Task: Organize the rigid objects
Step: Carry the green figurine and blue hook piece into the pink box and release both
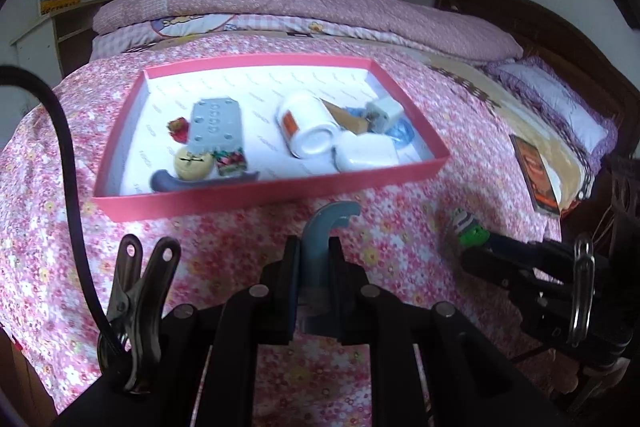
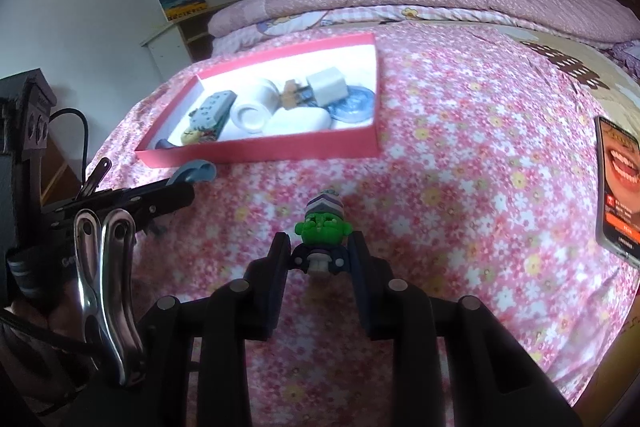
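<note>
Low in the left wrist frame, the left gripper is pinching a grey-blue hook between its fingers, the curved end poking up toward the pink tray just beyond. At the bottom center of the right wrist frame, the right gripper is squeezing a green-faced figurine with a striped hat. Farther up, the pink tray is lying on the flowered bedspread, holding a white bottle, a grey block, white chargers and small trinkets. At the right edge, a phone is resting on the bed.
</note>
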Tool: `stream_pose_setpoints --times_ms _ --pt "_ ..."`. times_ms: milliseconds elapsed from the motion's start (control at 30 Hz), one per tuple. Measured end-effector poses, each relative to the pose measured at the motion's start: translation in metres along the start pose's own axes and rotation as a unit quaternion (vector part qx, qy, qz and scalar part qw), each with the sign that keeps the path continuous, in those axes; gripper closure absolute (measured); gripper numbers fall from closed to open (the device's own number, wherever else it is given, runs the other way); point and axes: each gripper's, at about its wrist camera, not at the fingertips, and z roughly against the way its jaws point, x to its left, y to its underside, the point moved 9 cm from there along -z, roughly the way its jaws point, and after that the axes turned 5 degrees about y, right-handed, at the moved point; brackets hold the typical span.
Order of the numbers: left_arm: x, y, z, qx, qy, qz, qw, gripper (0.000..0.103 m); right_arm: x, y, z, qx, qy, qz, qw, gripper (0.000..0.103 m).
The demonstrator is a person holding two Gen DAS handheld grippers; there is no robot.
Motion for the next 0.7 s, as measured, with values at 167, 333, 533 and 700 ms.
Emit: stream_pose_setpoints --times_ms 167,333,533,700 --pt "0.016 -0.015 0.006 -0.01 -0.009 0.02 0.9997 0.09 0.007 -0.012 -0.001 0.0 -0.01 0.004 1.0 0.072" --pt "0.028 -0.033 0.011 -0.027 -0.023 0.026 0.999 0.09 0.013 -0.028 0.0 -0.008 -0.013 0.015 1.0 0.072" --pt "0.042 -0.06 0.011 -0.043 -0.039 0.033 0.9978 0.09 0.021 -0.051 -0.005 -0.017 -0.017 0.02 1.0 0.072" --pt "0.053 -0.078 0.008 -0.05 -0.047 0.039 0.9969 0.09 0.026 -0.068 -0.012 -0.023 -0.014 0.024 0.999 0.072"
